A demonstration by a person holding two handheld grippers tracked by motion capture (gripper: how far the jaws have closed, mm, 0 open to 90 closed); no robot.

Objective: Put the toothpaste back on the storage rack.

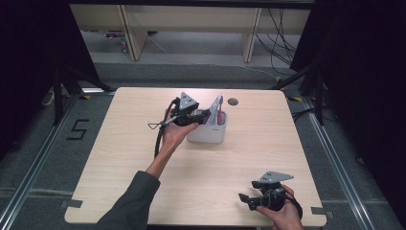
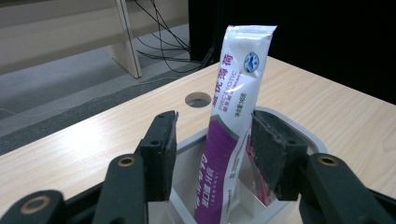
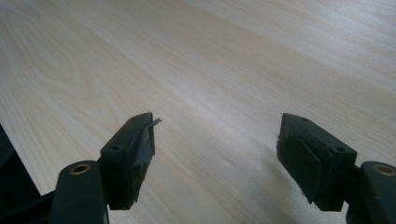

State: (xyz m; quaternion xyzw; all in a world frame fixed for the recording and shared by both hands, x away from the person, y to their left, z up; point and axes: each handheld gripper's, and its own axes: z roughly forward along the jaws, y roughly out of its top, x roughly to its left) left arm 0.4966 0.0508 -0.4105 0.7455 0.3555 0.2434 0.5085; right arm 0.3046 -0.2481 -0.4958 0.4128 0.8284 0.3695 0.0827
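Observation:
A white and purple sachet [image 2: 236, 107] stands upright in a white open box [image 2: 303, 135] at the back middle of the table. In the high view the sachet [image 1: 219, 106] leans out of the box [image 1: 208, 134]. My left gripper [image 2: 214, 126] is open, its jaws on either side of the sachet's lower purple part, with a gap on the left side. A hand holds that left gripper [image 1: 203, 116] at the box's left rim. Near the front right edge, my right gripper [image 1: 245, 198] is open. In its own view the right gripper [image 3: 217, 135] has only bare tabletop between the jaws.
The wooden table [image 1: 143, 163] has a round cable hole [image 1: 233, 101] behind the box, also in the left gripper view as the cable hole [image 2: 198, 99]. Beyond the table are desk legs [image 1: 130, 33] and floor cables [image 1: 280, 43]. Dark curtains flank both sides.

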